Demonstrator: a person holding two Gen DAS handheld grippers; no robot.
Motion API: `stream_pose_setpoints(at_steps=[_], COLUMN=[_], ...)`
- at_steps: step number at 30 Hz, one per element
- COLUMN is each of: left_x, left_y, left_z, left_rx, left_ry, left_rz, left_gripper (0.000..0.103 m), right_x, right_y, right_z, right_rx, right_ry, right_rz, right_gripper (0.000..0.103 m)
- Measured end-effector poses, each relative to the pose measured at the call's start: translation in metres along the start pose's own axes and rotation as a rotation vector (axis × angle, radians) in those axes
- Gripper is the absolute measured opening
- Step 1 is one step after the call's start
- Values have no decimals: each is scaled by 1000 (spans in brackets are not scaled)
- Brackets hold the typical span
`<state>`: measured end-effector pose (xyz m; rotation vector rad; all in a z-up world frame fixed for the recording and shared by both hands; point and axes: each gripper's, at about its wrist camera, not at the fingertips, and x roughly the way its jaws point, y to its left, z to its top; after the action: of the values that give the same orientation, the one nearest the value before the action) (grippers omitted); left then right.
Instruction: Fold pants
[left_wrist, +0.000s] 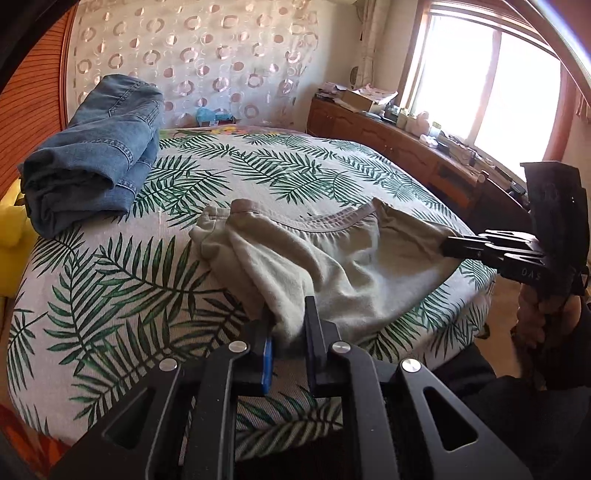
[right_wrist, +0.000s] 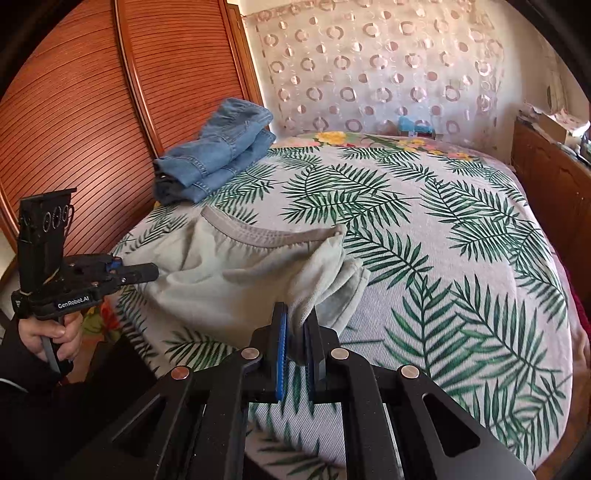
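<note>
A bed with a palm-leaf cover lies ahead of both tools. Beige pants sag between them. Folded jeans sit beyond, apparently untouched. The left tool and right tool each pinch a pants corner.

Open leaf-print bed surface is left beyond and right of the beige pants. Passage at the far left is blocked by folded jeans against the wooden wardrobe.
</note>
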<state>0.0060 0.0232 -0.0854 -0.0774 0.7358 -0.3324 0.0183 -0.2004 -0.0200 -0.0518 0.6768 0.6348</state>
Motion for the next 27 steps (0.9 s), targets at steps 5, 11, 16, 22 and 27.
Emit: stream_pose_setpoints(at_steps=[5,11,16,22,27], left_x=[-1,1,0,0,8], left_y=[-3,-3,-1,10,19], left_z=[-4,-6,-4,4,17], left_rx=[18,15,13,-15,-29], left_ry=[15,32,29,4,-17], left_rz=[2,13,54,71,83], left_gripper=[15,17,27,55,81], right_x=[-3,0,-4,-6,-1], right_y=[3,0,2,-1,-3], right_z=[-9,-13,-9,-6,3], right_rx=[-12,18,14,19,1], right_ry=[23,54,47,37,30], right_rz=[3,0,-23,-53,-72], right_gripper=[8,8,10,15,23])
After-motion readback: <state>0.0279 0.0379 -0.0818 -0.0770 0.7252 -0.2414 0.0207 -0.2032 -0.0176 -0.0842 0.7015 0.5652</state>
